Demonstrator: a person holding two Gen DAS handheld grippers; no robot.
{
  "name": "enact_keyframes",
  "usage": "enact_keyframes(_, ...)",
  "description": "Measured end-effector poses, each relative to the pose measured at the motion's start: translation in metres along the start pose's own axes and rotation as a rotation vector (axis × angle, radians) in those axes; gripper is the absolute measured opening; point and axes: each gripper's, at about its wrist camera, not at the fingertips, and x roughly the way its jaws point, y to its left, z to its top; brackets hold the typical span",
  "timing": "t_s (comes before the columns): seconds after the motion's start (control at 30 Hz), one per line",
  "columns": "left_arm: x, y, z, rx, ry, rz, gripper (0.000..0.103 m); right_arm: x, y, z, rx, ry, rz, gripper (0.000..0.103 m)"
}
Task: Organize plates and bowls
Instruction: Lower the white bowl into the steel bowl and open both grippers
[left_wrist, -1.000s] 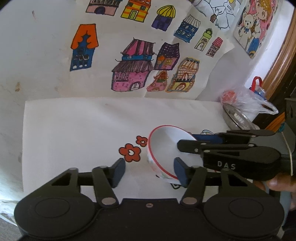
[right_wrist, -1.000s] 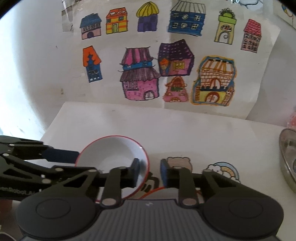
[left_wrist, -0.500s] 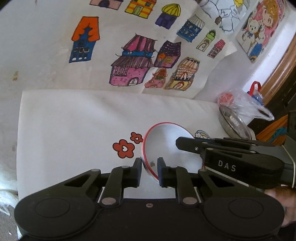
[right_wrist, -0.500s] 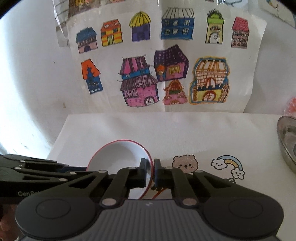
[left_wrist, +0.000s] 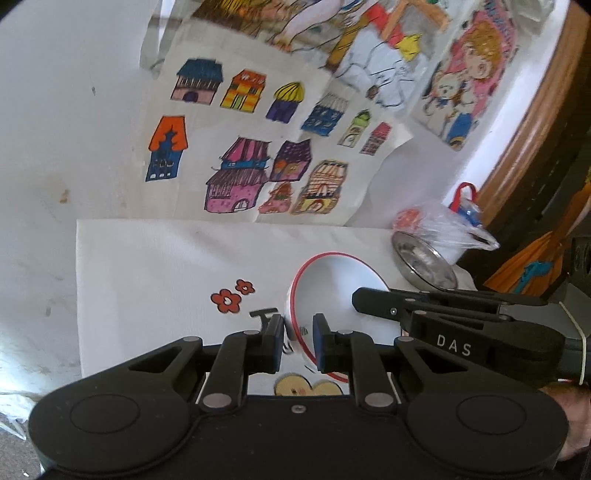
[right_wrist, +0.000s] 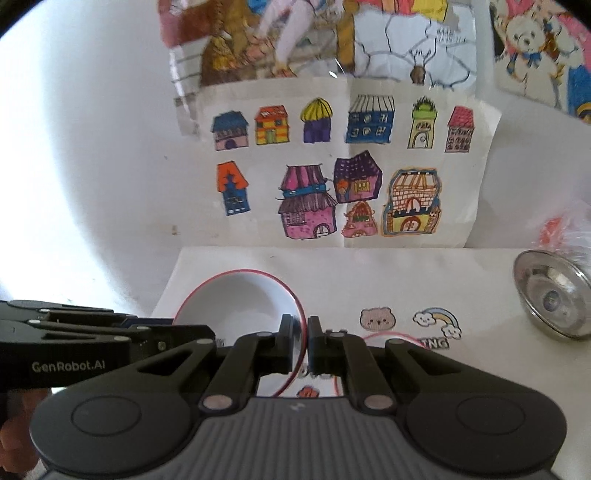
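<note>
A: Left wrist view, items?
B: White red-rimmed bowl (left_wrist: 332, 291), tilted above the white sticker-decorated surface (left_wrist: 155, 266). Left gripper (left_wrist: 298, 338) narrowed onto its near rim, one finger either side. Right gripper (left_wrist: 373, 299) reaches across the bowl's right side. Shallow steel dish (left_wrist: 421, 264) at the far right.

A: Right wrist view?
B: Same bowl (right_wrist: 240, 299); right gripper (right_wrist: 300, 341) pinches its right rim, nearly closed. Left gripper (right_wrist: 177, 332) enters from the left. Steel dish (right_wrist: 550, 295) well apart, right. House drawings (right_wrist: 332, 173) on the wall.

Black left claw (left_wrist: 298, 334) w/ blue pads, right claw (right_wrist: 300, 338) grey ribbed body, silver screws, "DAS" marking
</note>
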Motion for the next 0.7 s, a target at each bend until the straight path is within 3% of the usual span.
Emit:
enact_keyframes(0.27,-0.048,-0.019,-0.029,0.025,-0.008,-0.032,0.018,-0.054,0.024,-0.028,-0.003,-0.011,-0.018,0.008)
enact_keyframes(0.7,-0.088,-0.030,-0.074,0.067,0.032,-0.043,0.018,-0.098,0.056,-0.069,-0.017,0.024,-0.043,0.008)
